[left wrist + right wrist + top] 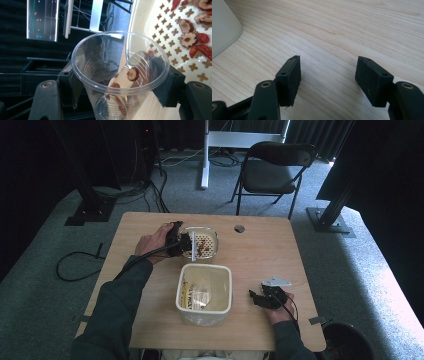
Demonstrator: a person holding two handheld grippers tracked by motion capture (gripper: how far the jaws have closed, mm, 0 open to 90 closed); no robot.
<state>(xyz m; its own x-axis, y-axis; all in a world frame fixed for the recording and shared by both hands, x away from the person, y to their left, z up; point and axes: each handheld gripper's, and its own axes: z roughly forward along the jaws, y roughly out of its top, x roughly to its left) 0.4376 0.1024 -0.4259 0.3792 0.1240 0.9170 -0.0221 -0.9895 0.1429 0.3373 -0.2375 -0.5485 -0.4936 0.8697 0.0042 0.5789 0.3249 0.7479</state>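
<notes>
Left gripper (117, 82) clamps clear ribbed plastic cup (120, 75), tipped at perforated cream strainer basket (202, 245) near table's far edge; sloppy tilt spills dried red fruit slices (132, 73). Right gripper (328, 80) released.

Table (260, 250): perforated basket (207, 245) at the far side with dried fruit (192, 41) in it — tub (205, 292) just nearer the person. Left gripper (186, 245) and cup (117, 72) at basket's left edge. Right gripper (257, 299) right of tub — well apart from basket.

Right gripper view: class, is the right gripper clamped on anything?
No. The right gripper rests open over the bare wooden table, with nothing between its jaws.
</notes>
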